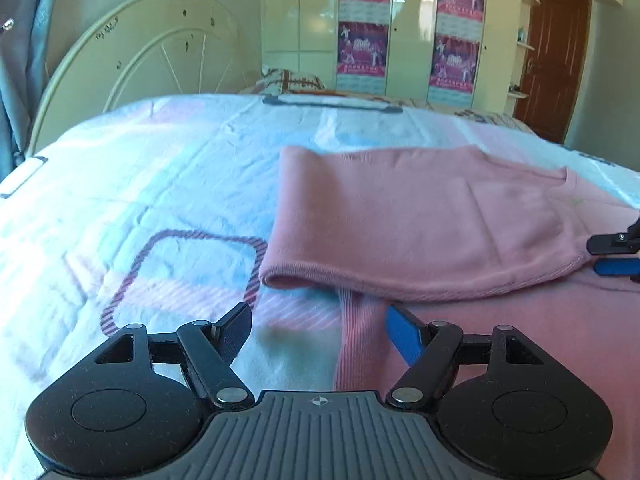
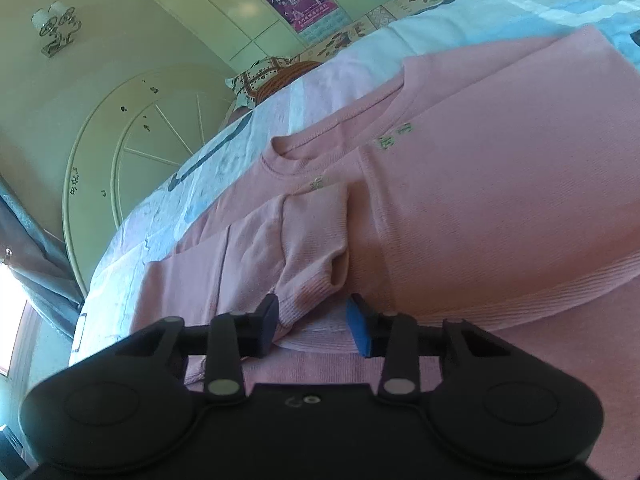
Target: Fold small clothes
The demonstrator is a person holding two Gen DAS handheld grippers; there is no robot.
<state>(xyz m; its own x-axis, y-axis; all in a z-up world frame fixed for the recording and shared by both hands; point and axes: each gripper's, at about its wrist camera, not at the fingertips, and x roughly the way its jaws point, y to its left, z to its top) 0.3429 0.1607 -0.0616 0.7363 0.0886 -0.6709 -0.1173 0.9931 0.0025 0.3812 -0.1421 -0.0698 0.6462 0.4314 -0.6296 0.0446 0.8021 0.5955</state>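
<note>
Left hand-held gripper [image 1: 320, 330] hovers with jaws apart and empty beside the pink top [image 1: 440, 220] on the bed [image 1: 140, 168]. Right hand-held gripper [image 2: 316, 326] stands part-open, gripping nothing, at the cuff of one folded-in sleeve [image 2: 312, 248]. Both sleeves look folded; body folds remain.

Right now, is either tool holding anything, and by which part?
Nothing is held. The left tool is open over the pink top; the right tool is open around a sleeve cuff, not pressing it.
</note>
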